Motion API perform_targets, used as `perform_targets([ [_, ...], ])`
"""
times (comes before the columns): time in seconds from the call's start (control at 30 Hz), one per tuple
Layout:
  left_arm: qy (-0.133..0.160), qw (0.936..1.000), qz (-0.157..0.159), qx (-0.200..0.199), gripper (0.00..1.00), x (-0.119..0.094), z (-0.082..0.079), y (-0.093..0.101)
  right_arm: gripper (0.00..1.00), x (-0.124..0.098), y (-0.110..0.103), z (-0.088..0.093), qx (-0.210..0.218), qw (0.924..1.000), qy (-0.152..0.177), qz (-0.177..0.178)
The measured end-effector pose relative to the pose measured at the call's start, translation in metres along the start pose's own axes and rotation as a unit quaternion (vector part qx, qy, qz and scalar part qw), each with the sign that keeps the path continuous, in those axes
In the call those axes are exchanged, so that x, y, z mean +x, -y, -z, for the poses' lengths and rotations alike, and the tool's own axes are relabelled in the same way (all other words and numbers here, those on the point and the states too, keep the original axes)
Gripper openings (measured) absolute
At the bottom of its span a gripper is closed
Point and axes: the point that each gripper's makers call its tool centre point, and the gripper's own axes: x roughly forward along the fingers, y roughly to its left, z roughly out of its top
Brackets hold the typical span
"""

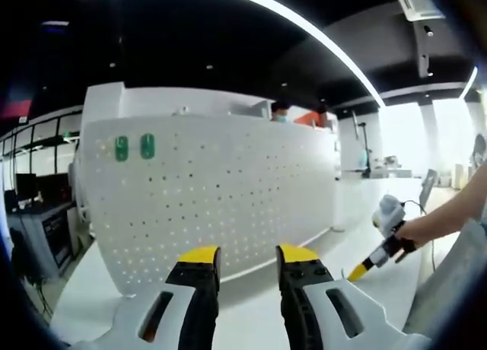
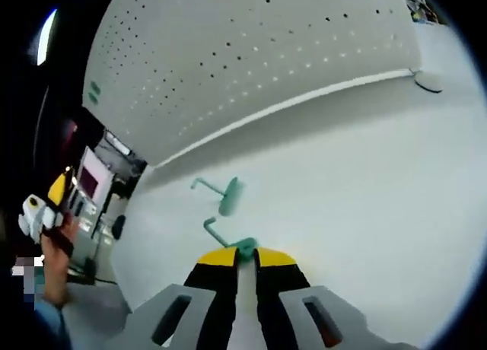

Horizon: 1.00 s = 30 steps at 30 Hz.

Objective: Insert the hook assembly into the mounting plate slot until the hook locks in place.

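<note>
On the white worktop [image 2: 365, 182], the right tongs [image 2: 245, 252] are closed on a green hook [image 2: 228, 237] whose long axis runs away to the left. A second green hook [image 2: 225, 195] lies just beyond, before the perforated mounting plate [image 2: 251, 53]. The left tongs [image 1: 247, 252] hover level, jaws apart and empty, facing that plate [image 1: 205, 190].

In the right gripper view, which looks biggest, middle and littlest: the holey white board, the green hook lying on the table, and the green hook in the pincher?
1. White pegboard, biggest.
2. Green hook on the table.
3. Green hook in the right gripper, partly hidden by the jaws, so its place below the other hook is unsure.
</note>
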Motion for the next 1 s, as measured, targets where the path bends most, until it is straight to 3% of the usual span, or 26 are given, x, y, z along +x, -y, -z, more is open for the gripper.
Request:
perform_targets([
  [0.33, -0.002, 1.0000, 0.001, 0.002, 0.30, -0.0001, 0.0009, 0.0006, 0.04, -0.0008, 0.0019, 0.0018, 0.089, 0.9958, 0.009, -0.017],
  [0.6, -0.001, 1.0000, 0.003, 0.005, 0.30, 0.0003, 0.0002, 0.0017, 0.03, 0.0016, 0.0029, -0.0012, 0.105, 0.9943, 0.009, -0.016],
  [1.0, -0.003, 1.0000, 0.004, 0.006, 0.30, 0.0012, 0.0009, 0.0018, 0.01, 0.0072, -0.0016, -0.0005, 0.086, 0.9962, 0.000, -0.014],
])
